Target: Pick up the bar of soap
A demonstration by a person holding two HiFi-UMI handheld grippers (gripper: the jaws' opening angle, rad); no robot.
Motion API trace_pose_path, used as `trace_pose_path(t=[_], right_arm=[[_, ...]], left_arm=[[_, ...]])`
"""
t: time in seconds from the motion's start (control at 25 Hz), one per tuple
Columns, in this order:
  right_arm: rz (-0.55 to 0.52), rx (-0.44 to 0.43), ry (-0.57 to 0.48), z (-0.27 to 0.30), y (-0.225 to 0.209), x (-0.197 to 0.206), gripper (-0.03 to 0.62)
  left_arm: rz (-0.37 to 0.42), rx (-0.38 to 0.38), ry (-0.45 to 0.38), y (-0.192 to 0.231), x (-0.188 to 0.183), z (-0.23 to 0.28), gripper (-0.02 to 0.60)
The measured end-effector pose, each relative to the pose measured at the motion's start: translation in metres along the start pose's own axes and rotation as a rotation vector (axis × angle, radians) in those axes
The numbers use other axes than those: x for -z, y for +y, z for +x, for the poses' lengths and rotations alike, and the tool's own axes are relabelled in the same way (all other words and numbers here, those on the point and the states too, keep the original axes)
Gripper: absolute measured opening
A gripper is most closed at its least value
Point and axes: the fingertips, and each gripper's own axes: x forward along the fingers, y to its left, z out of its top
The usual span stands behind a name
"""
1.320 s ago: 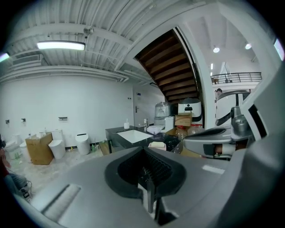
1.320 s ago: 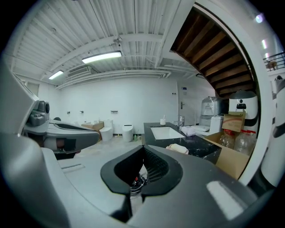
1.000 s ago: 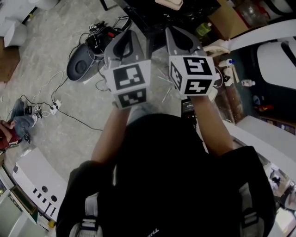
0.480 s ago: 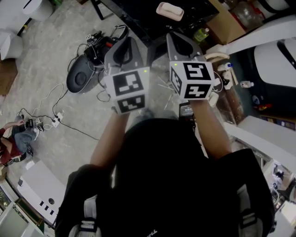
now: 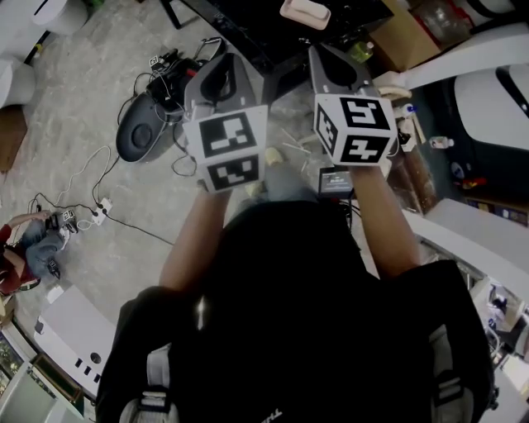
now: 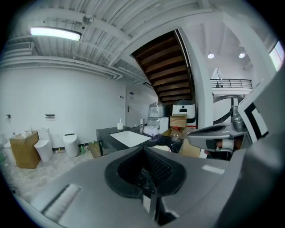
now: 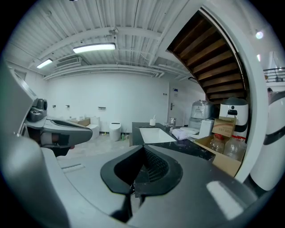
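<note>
Left gripper (image 6: 144, 153): fingers (image 6: 107, 164) pressed together, only a thin seam along the middle. Nothing between them, nothing in the dark hollow behind the tips.

Right gripper (image 7: 143, 151): fingers (image 7: 191, 158) likewise together, nothing held.

Both grippers point ahead at the counter (image 5: 248, 25), close to level, noses tipped slightly down. They are held side by side and roughly parallel, with a gap between them and no contact. Tips about even with each other. Each one shows at the edge of the other's view.

Left cube (image 5: 226, 149) and right cube (image 5: 355, 128) sit at the rear of the grippers, marker faces turned up toward the head. The hands themselves are hidden under the cubes.

Left forearm (image 5: 194, 240) and right forearm (image 5: 382, 227) are bare and stretched forward from the body, running nearly parallel. Elbows are kept in close to the black top (image 5: 314, 330). The person stands just short of the counter.

Soap (image 5: 304, 12): pale pinkish bar lying on the dark counter, at the top edge of the head view. It is beyond both sets of tips and apart from them, between the two grippers' lines and nearer the right one. It may sit in a shallow holder; cannot tell.

Sink (image 7: 156, 133): white basin set into the same counter, farther along.

Box (image 5: 405, 37): cardboard, just right of the counter.

Floor (image 5: 91, 240): loose cables, and a dark round device (image 5: 136, 136) to the left of the left gripper.
</note>
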Motion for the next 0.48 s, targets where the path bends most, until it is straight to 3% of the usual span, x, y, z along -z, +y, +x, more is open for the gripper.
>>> trace_pose_path(t=[0.28,0.48], right_arm=[[-0.006,-0.020,0.004,0.018,-0.002,-0.006,0.014],[0.000,-0.029,0.014,0.047,-0.026,-0.004,0.014]], left_arm=[[-0.006,-0.001,0.011,0.003,-0.002,0.016,-0.005],[-0.006,-0.003,0.029,-0.002,-0.002,0.054,-0.005]])
